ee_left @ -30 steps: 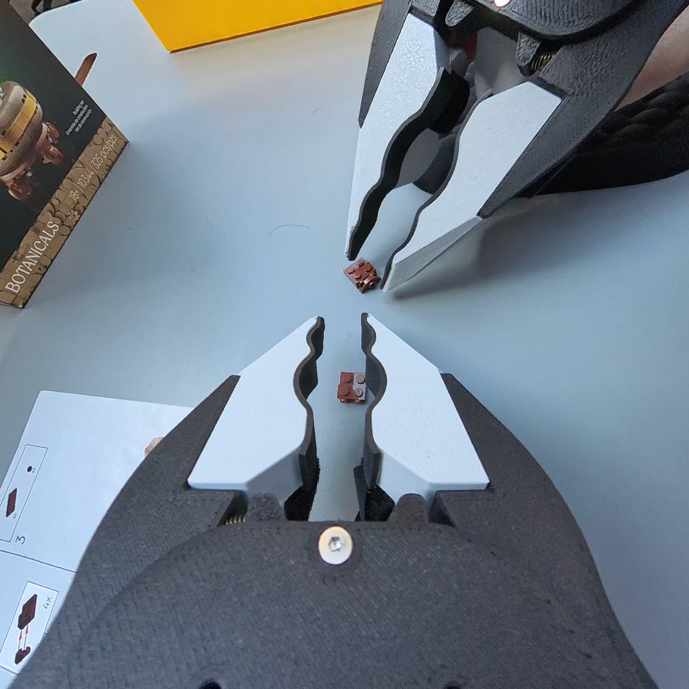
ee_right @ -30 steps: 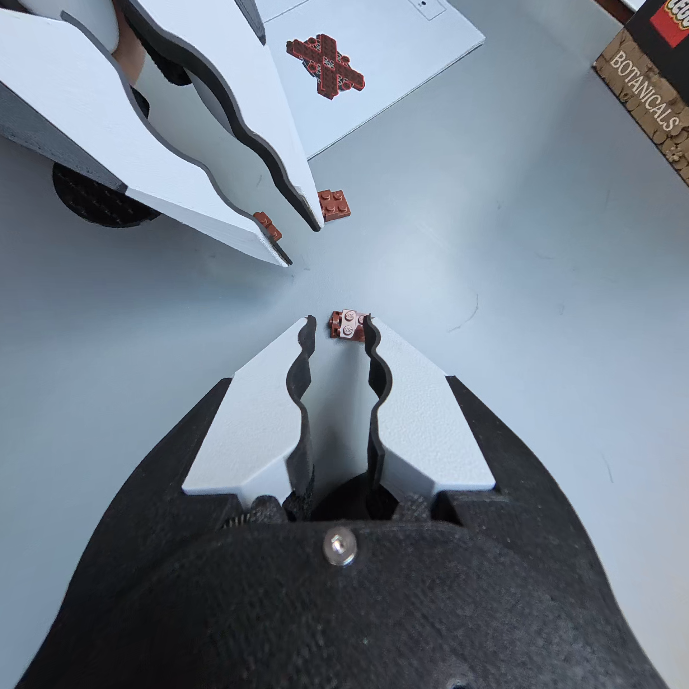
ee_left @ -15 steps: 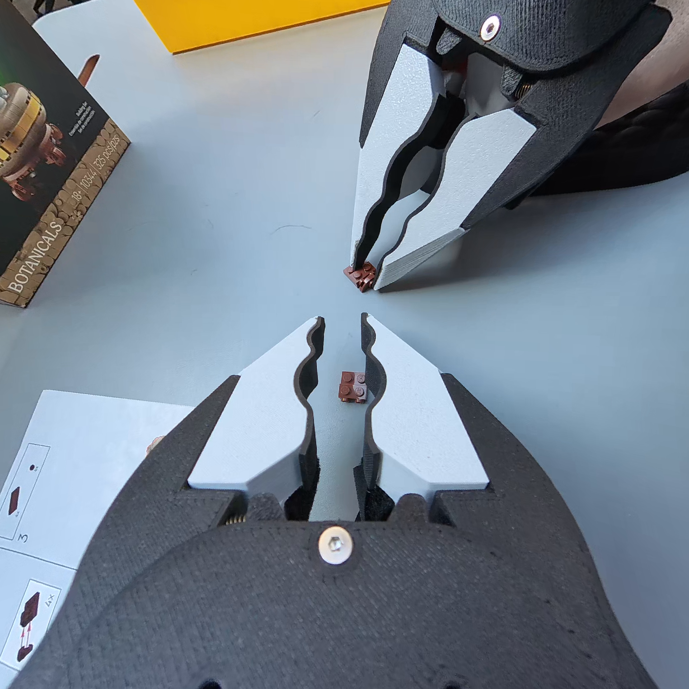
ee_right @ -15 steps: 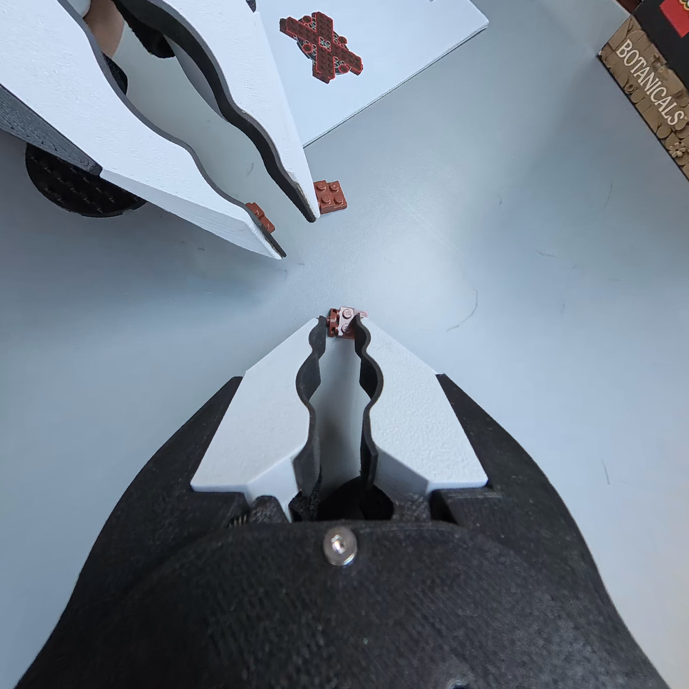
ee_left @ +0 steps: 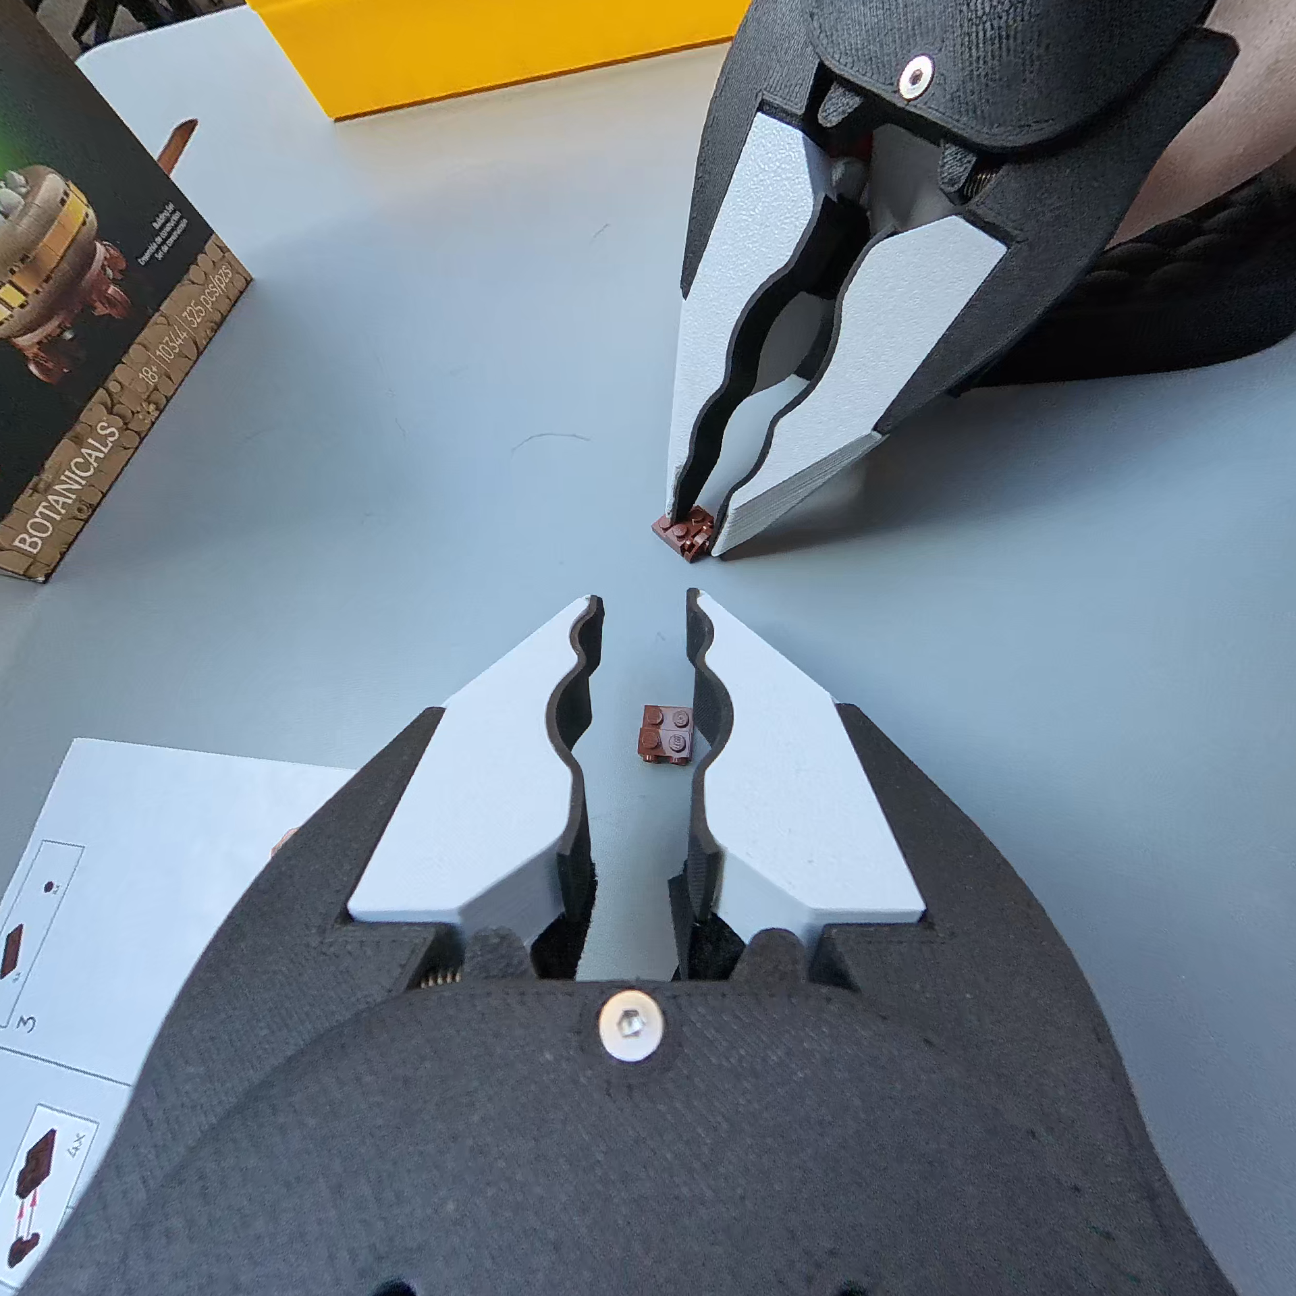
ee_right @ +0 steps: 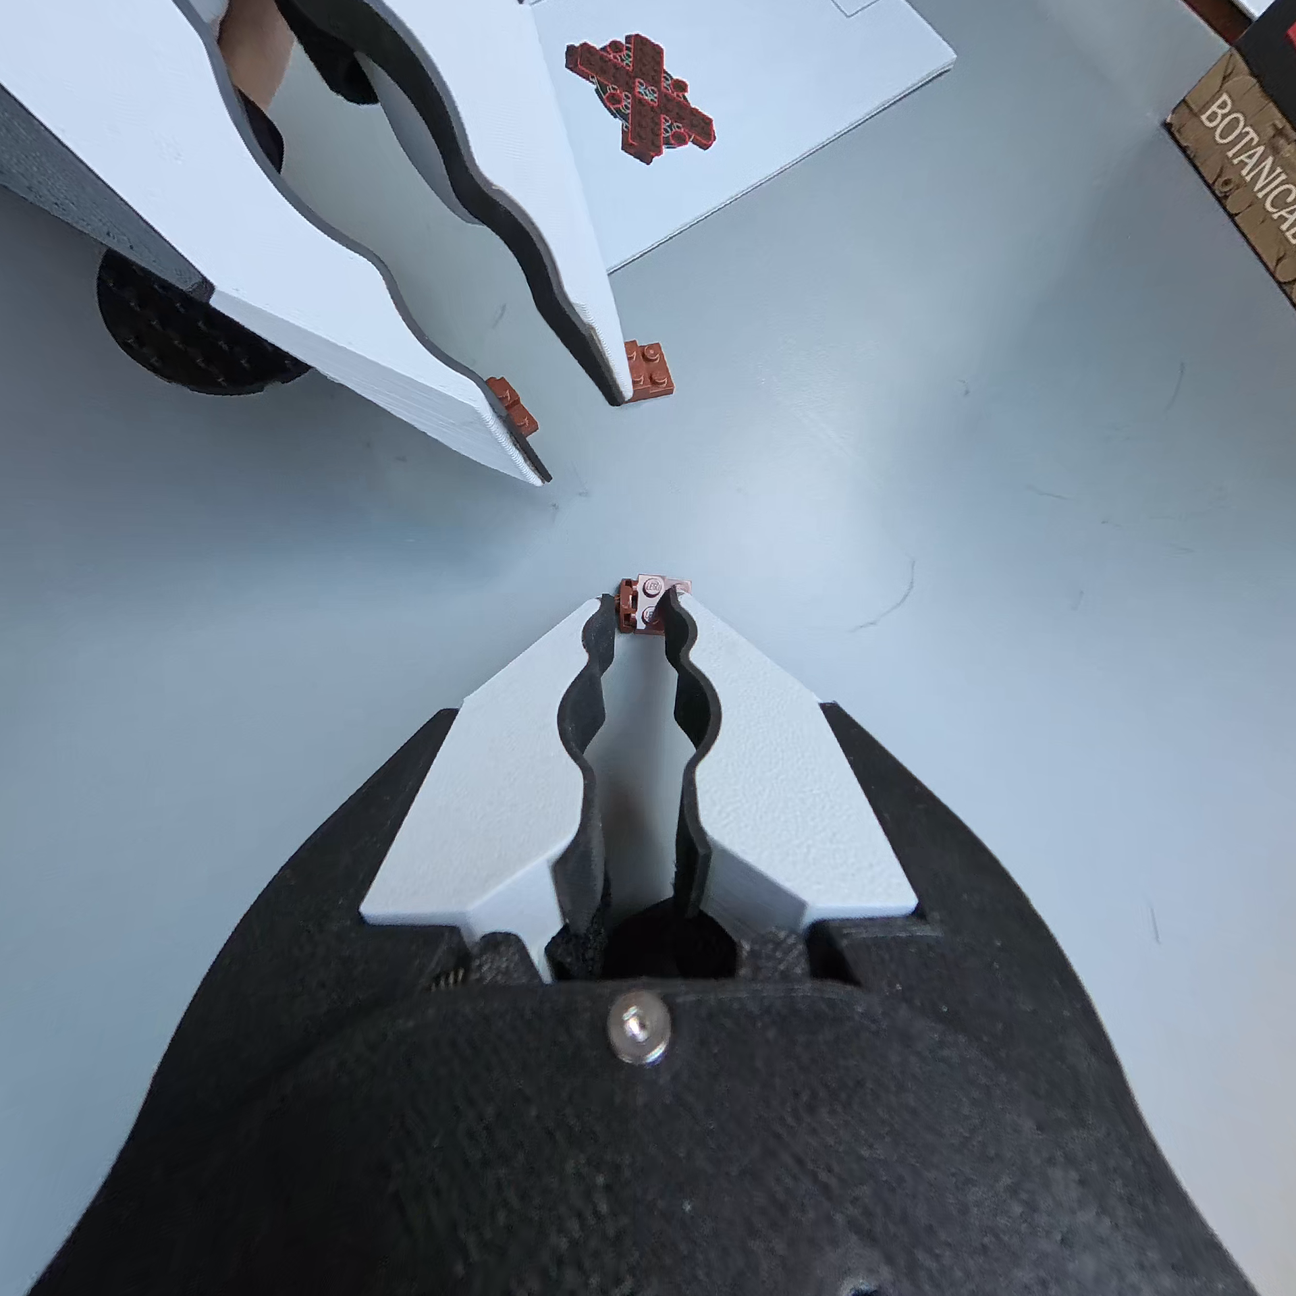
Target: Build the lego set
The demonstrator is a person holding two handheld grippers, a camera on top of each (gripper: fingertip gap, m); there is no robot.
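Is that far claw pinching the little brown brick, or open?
Shut on it: the right gripper has both fingertips pressed against the small brown brick, which sits on the grey table.

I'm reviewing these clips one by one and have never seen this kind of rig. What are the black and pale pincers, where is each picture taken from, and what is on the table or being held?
No robot arm here: a person holds a two-finger gripper in each hand, and each carries a camera looking along its fingers. One picture is from the left gripper, the other from the right gripper; each also shows the other gripper farther off.

The left gripper is open, with a small brown piece lying on the grey table between its fingers, against the inner edge of one. The right gripper has its tips closed on another brown piece, which appears to be at the table surface.

Also there: an instruction sheet, the set's box, a yellow box, and in the right wrist view a third brown piece.
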